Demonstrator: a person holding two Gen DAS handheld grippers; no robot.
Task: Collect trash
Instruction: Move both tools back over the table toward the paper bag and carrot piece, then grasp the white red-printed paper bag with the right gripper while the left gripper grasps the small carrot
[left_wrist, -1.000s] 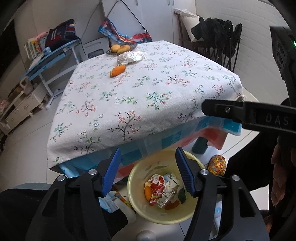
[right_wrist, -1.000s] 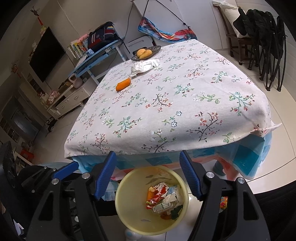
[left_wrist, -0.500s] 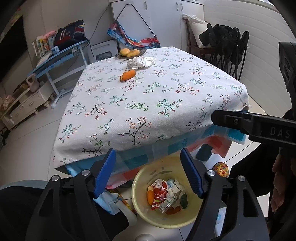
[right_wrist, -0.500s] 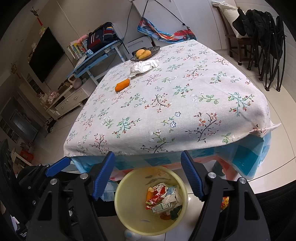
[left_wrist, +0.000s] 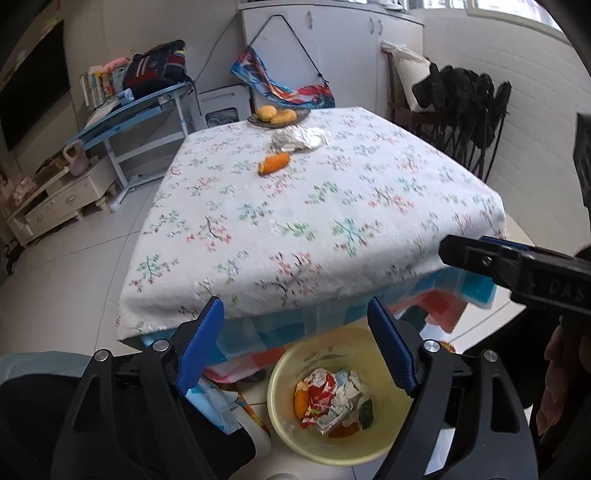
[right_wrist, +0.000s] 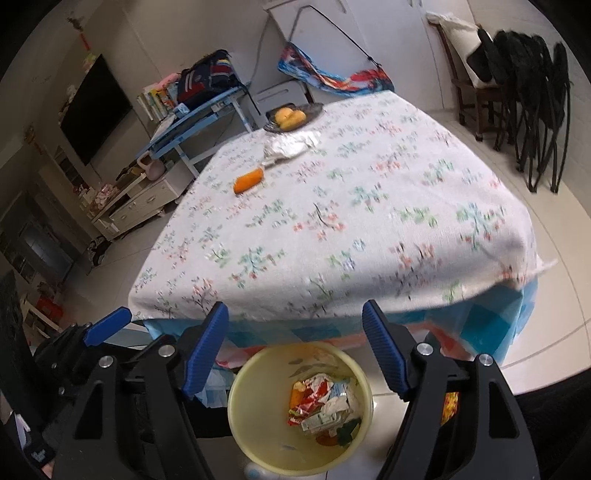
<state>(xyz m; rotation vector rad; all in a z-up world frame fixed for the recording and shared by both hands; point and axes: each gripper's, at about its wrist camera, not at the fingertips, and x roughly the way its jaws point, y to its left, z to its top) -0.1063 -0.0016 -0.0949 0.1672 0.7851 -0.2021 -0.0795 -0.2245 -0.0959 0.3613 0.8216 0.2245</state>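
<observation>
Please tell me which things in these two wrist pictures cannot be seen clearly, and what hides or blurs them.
- Table legs: both views, hidden under the floral tablecloth.
- Trash in the yellow bin: crumpled together, single pieces too small to name.
- Silver wrapper and orange piece on the far table: blurred; kind unclear.
- Fruit on the dark plate: too small to identify.
- Right gripper in the left view: cut off by the right edge.

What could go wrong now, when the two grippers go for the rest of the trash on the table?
The orange piece and crumpled foil lie far across the table, so reaching may drag the loose tablecloth. The foil touches the fruit plate, which might get nudged. The yellow bin sits partly under the table edge, so drops could miss.
</observation>
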